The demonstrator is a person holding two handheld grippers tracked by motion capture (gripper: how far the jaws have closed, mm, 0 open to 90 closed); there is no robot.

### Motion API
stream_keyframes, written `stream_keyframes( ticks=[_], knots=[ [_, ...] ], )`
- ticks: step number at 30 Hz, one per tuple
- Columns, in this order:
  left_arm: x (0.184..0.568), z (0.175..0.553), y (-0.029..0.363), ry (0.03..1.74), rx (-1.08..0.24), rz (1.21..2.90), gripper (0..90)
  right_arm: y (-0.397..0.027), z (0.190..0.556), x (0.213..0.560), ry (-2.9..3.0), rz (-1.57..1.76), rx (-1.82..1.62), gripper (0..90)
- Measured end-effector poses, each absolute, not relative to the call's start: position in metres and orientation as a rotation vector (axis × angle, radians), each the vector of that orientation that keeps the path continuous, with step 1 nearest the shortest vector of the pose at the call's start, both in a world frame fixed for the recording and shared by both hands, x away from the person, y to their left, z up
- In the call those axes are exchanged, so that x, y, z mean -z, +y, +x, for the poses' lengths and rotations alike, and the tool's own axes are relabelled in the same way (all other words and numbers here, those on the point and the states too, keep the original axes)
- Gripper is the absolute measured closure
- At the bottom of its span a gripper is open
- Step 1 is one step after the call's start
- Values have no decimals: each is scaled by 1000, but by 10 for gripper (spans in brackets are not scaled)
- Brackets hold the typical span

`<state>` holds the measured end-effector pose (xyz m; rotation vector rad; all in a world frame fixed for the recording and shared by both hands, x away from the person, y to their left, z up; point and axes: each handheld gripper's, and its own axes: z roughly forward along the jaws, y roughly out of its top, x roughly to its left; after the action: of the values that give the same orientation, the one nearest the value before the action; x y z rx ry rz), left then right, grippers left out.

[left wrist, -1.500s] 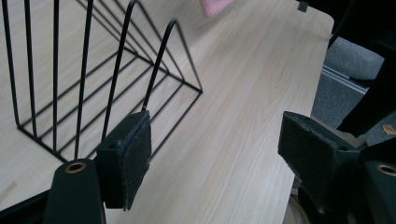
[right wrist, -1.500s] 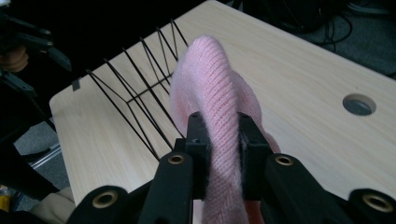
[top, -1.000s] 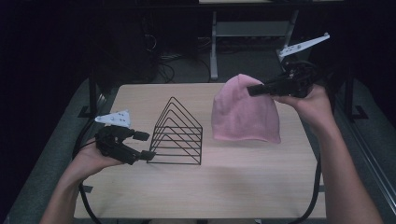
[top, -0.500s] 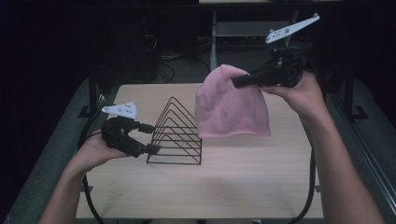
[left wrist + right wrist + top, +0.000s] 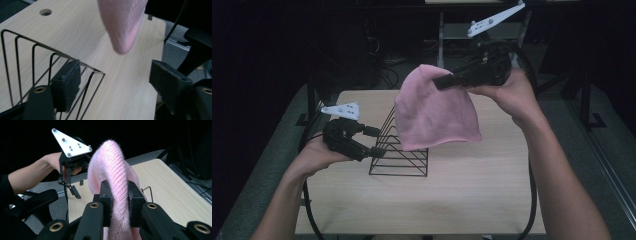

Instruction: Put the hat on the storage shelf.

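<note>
At the table's left, the left gripper has its jaws spread, just narrowing slightly, around the near-left end of the black wire rack. Right of it, the right gripper is clenched on the pink knit beanie, which hangs in the air over the rack.

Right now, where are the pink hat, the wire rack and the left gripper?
pink hat (image 5: 434,117), high view, middle of the knit.
wire rack (image 5: 399,167), high view, base wires.
left gripper (image 5: 375,141), high view, between its fingertips.
</note>
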<state>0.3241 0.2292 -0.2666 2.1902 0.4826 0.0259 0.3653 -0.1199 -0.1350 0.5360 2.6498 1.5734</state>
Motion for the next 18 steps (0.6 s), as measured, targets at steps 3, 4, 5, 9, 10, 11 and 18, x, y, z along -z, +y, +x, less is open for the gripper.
stream_keyframes(
  ticks=[3,4,5,9,10,11,18],
  knots=[
    [266,326,230,489,-20,2183,292,-110,366,134,2663,521,-1571,779],
    [266,326,229,489,-17,2182,300,-107,366,134,2669,516,-1570,779],
    [266,326,229,486,-18,2183,306,-104,367,134,2669,503,-1571,779],
    [264,327,228,474,-30,2185,336,-94,368,133,2679,478,-1576,779],
    [264,327,228,474,-30,2178,353,-91,369,132,2680,469,-1578,779],
    [264,327,228,482,-34,2173,364,-88,368,132,2685,470,-1577,779],
    [270,332,232,506,17,2152,563,-74,369,130,2692,419,-1590,779]
  ],
)
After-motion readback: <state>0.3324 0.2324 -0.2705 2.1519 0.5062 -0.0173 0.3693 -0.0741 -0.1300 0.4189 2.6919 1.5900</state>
